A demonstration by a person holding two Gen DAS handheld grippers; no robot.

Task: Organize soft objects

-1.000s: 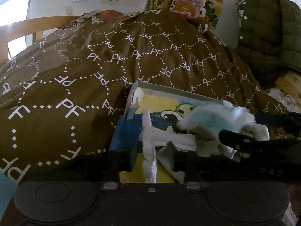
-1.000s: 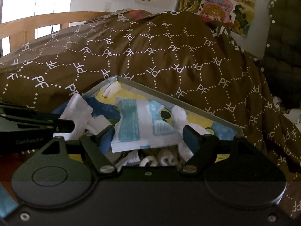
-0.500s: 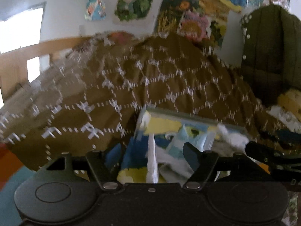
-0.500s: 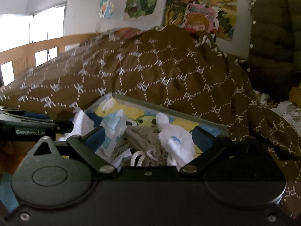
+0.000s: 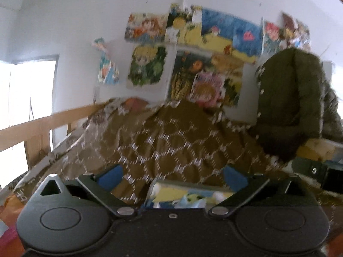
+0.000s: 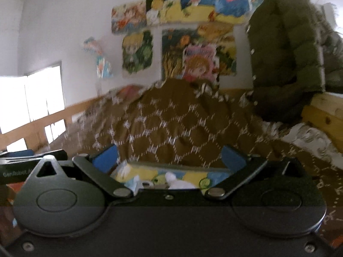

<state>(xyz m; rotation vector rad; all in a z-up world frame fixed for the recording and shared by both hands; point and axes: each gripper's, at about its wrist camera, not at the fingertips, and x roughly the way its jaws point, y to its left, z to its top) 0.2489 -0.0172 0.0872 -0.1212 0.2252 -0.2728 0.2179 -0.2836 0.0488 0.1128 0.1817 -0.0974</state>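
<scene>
Both jaws opening, nothing between: left gripper (image 5: 172, 175) spread wide, right gripper (image 6: 169, 157) likewise. Soft items (image 6: 179, 183) lying loose in the box (image 6: 150, 172), low between the fingers, against the brown quilt (image 6: 171, 120). Best to clear the box rim fully before swinging away, avoid snagging cloth, then look for strays; views blurred.

Right gripper (image 6: 169, 156): jaws opening, nothing between them.
Box (image 6: 150, 171): white soft bits inside (blurred).
Behind: brown quilt (image 6: 171, 120).
</scene>
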